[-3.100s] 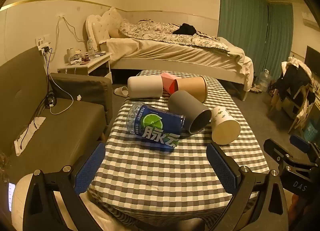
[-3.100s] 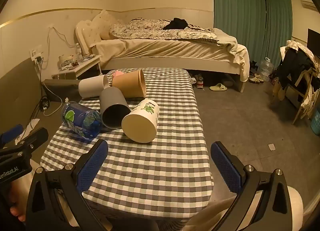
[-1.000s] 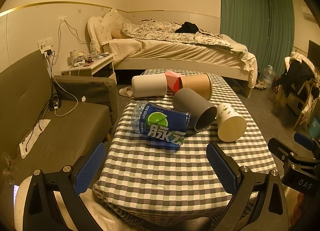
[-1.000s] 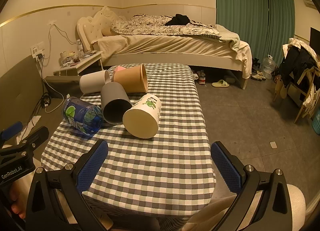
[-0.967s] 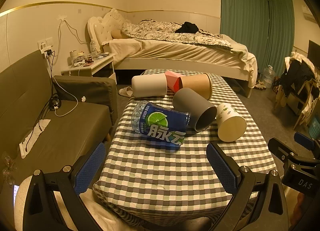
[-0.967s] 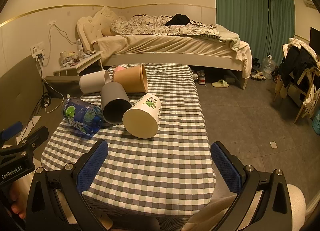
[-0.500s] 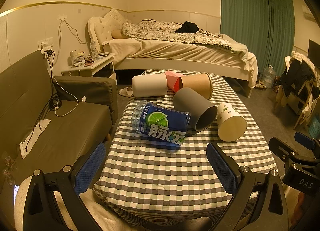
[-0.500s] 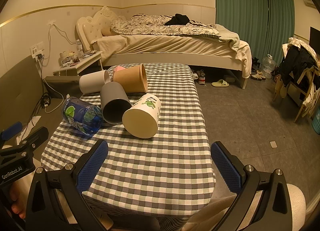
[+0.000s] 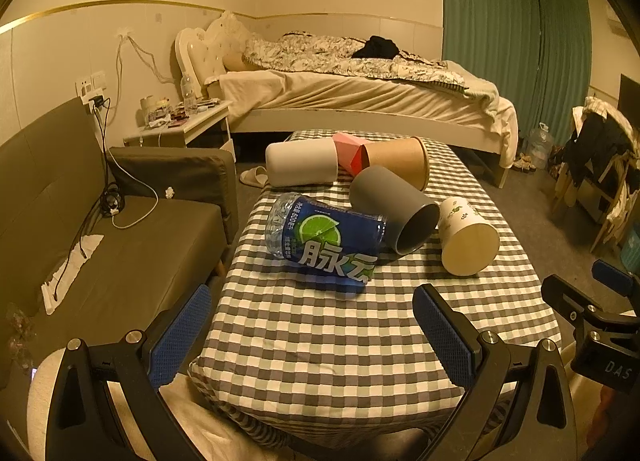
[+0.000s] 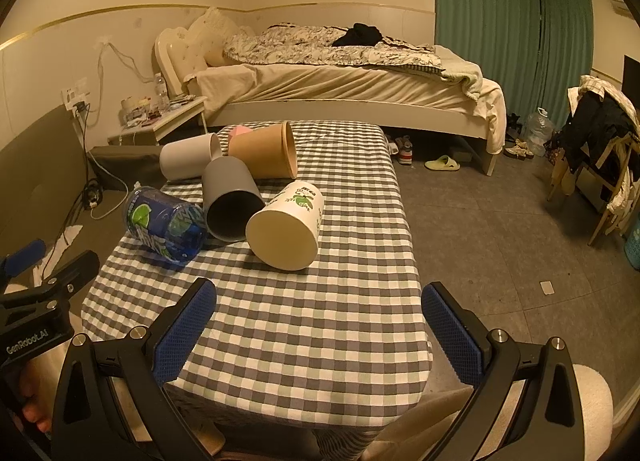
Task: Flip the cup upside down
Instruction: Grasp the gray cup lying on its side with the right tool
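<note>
Several cups lie on their sides on a checked table [image 9: 340,341]: a white printed paper cup [image 9: 466,237] [image 10: 286,229], a grey cup [image 9: 394,207] [image 10: 230,203], a brown paper cup [image 9: 400,161] [image 10: 264,157], a pale cup [image 9: 302,167] [image 10: 188,161] and a pink one [image 9: 348,153]. My left gripper [image 9: 312,337] is open and empty above the table's near edge. My right gripper [image 10: 318,331] is open and empty, short of the white cup.
A blue-labelled water bottle [image 9: 326,239] [image 10: 164,229] lies on the table's left side beside the grey cup. A sofa [image 9: 100,229] stands left of the table, a bed [image 9: 360,101] behind it, a chair with clothes [image 10: 600,141] at the right.
Almost nothing has changed in the last second. Over three seconds both views shifted slightly, and the cups stayed where they lay.
</note>
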Motion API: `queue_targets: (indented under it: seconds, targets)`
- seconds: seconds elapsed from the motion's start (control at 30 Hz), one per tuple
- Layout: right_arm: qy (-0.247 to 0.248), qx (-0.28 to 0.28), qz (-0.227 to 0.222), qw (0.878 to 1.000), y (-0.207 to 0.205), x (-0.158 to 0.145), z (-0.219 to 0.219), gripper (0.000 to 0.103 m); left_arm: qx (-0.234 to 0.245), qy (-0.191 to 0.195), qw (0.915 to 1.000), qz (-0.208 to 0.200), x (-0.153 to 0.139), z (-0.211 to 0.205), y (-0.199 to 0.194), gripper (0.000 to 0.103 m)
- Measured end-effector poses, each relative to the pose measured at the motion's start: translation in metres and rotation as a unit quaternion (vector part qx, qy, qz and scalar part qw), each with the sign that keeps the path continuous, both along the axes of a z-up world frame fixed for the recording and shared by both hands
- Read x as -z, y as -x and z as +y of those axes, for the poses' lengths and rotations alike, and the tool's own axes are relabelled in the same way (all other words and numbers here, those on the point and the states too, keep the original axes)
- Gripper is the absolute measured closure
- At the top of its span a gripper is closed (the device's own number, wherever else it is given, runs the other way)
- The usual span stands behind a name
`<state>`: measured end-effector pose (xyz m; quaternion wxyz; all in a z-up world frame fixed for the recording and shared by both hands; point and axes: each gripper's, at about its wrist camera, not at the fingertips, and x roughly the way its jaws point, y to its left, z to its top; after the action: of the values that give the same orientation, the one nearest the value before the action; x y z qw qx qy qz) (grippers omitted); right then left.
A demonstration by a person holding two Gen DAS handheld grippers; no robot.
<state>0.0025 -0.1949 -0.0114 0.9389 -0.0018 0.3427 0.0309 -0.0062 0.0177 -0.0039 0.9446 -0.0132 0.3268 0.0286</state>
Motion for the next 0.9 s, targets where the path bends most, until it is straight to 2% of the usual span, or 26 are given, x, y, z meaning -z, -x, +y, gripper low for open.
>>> queue_targets:
  seconds: [0.13,0.37,0.47,0.67,0.8,0.9]
  targets:
    - [-0.007,-0.01,0.014,1.0,-0.004,-0.003,0.003,0.0,-0.004,-0.007,0.9999,0.012,0.001,0.008,-0.001,0.0]
    - [-0.009,-0.038,0.039,0.998,-0.028,-0.018,0.015,0.0,-0.015,0.006,0.9995,0.026,-0.01,0.019,-0.026,0.0]
    - [0.001,-0.051,0.051,0.997,-0.051,-0.027,0.024,0.0,-0.027,0.004,0.9991,0.033,-0.013,0.03,-0.047,0.0]
    - [0.029,-0.081,0.048,0.995,-0.111,-0.044,0.054,0.0,-0.05,0.019,0.9977,0.043,-0.012,0.06,-0.094,0.0]
    - [0.038,-0.098,0.086,0.991,-0.16,-0.031,0.077,0.0,-0.06,0.02,0.9963,0.059,-0.002,0.078,-0.13,0.0]
    - [0.038,-0.107,0.12,0.986,-0.188,-0.012,0.089,0.004,-0.058,0.006,0.996,0.067,0.004,0.084,-0.153,0.0]
